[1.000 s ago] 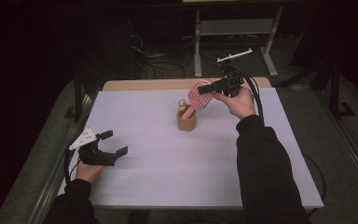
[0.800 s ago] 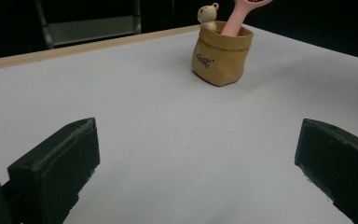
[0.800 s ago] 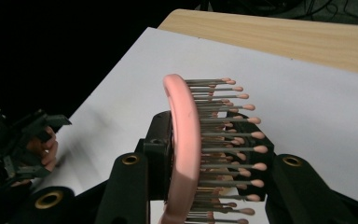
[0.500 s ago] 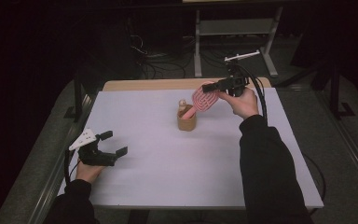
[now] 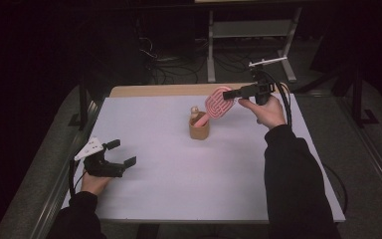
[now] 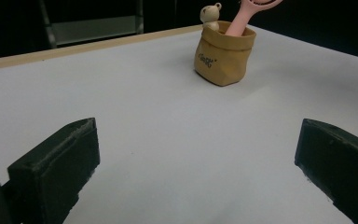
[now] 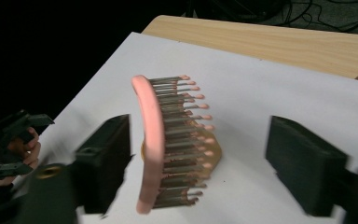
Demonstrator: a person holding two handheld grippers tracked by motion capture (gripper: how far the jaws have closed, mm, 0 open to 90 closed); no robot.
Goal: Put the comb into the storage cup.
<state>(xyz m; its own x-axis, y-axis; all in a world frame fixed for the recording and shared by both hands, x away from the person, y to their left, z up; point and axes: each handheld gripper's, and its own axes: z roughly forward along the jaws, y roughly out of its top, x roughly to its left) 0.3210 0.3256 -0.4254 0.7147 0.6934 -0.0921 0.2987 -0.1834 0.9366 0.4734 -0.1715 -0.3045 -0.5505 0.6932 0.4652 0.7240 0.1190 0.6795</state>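
Note:
A pink hairbrush [image 5: 220, 103] stands tilted with its handle [image 6: 242, 21] in a small tan pouch [image 5: 199, 130] at the table's far middle. A little bear figure [image 6: 209, 16] sticks out of the pouch [image 6: 223, 53] beside it. My right gripper [image 5: 231, 94] is at the brush head. Its jaws have just been opening, and the head [image 7: 156, 140] hangs between them close to the left jaw, with a wide gap to the other. My left gripper [image 5: 121, 153] rests open at the near left, nothing between its jaws [image 6: 198, 172].
A white sheet [image 5: 179, 174] covers the table, with a wooden strip [image 5: 169, 90] along the far edge. A metal rack [image 5: 248, 30] and cables stand on the dark floor behind. The other hand and gripper [image 7: 9, 140] show at the left of the right gripper view.
The right gripper's jaws have opened off the brush head and the hand has shifted a little to the right. The brush now leans in the pouch. The left gripper has not moved.

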